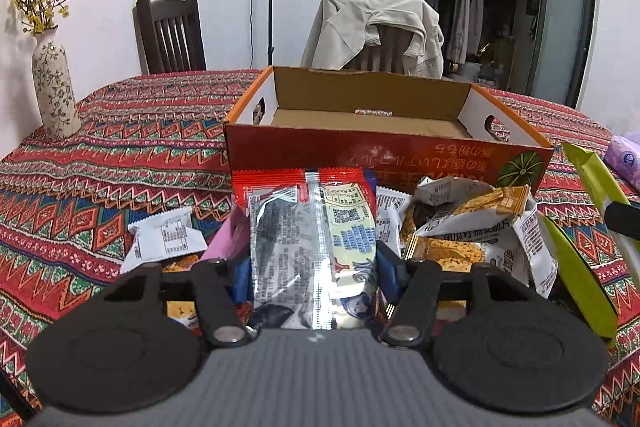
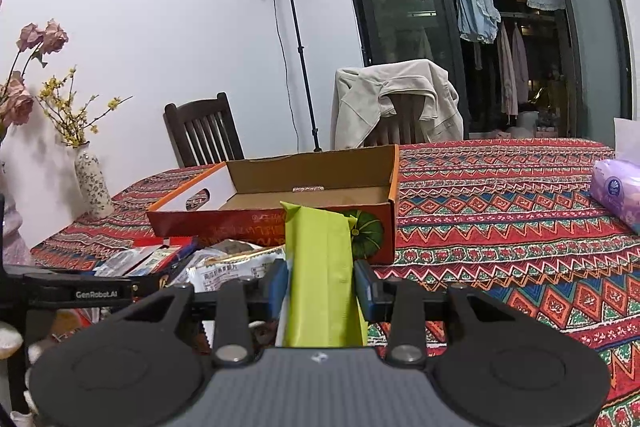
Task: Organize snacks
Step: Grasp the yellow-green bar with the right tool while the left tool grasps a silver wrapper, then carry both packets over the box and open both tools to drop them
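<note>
My left gripper [image 1: 313, 263] is shut on a silver and red snack packet [image 1: 304, 227], held above a pile of snack packets [image 1: 460, 227] in front of an open cardboard box [image 1: 384, 147]. The box holds one small wrapped snack [image 1: 373, 113] near its back wall. My right gripper [image 2: 322, 283] is shut on a lime green packet [image 2: 320, 267], held in front of the box [image 2: 256, 223]. The green packet also shows at the right of the left wrist view [image 1: 584, 239]. The left gripper shows at the left edge of the right wrist view [image 2: 96, 294].
A patterned tablecloth [image 1: 120, 155] covers the table. A flowered vase [image 1: 54, 87] stands at the far left. A purple tissue pack [image 2: 616, 193] lies at the right. Two chairs [image 1: 170, 35], one with a jacket [image 1: 376, 31], stand behind the table.
</note>
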Demonstrator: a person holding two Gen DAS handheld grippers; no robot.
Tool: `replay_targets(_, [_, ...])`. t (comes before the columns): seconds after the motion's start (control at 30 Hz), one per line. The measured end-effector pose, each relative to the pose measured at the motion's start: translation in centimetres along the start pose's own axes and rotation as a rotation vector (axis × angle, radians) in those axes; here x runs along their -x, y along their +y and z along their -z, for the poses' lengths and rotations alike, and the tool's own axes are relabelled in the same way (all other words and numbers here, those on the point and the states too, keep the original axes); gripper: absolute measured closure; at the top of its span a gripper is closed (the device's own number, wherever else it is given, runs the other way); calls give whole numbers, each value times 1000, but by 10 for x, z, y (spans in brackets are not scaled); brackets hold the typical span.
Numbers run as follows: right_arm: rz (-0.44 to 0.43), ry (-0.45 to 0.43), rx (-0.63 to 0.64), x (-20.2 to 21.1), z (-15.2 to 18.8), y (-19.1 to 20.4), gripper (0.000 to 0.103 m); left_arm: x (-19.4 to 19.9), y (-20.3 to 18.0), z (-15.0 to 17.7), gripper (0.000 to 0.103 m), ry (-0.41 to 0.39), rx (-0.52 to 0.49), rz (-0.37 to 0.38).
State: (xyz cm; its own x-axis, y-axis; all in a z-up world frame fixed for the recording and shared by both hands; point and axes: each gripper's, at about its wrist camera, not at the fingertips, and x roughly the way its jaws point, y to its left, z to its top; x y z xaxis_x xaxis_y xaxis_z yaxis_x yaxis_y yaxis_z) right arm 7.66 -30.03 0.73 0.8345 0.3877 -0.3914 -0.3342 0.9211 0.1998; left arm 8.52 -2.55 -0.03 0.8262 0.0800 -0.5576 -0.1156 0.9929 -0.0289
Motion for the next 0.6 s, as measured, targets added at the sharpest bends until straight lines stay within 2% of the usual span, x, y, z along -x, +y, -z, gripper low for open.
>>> replay_targets(0.27, [21, -29, 25, 0, -12, 6, 67, 14, 4, -13, 43, -65, -6, 26])
replay_targets(0.6, [66, -99, 115, -29, -54, 19, 67, 18, -1, -61, 43, -220, -33, 29])
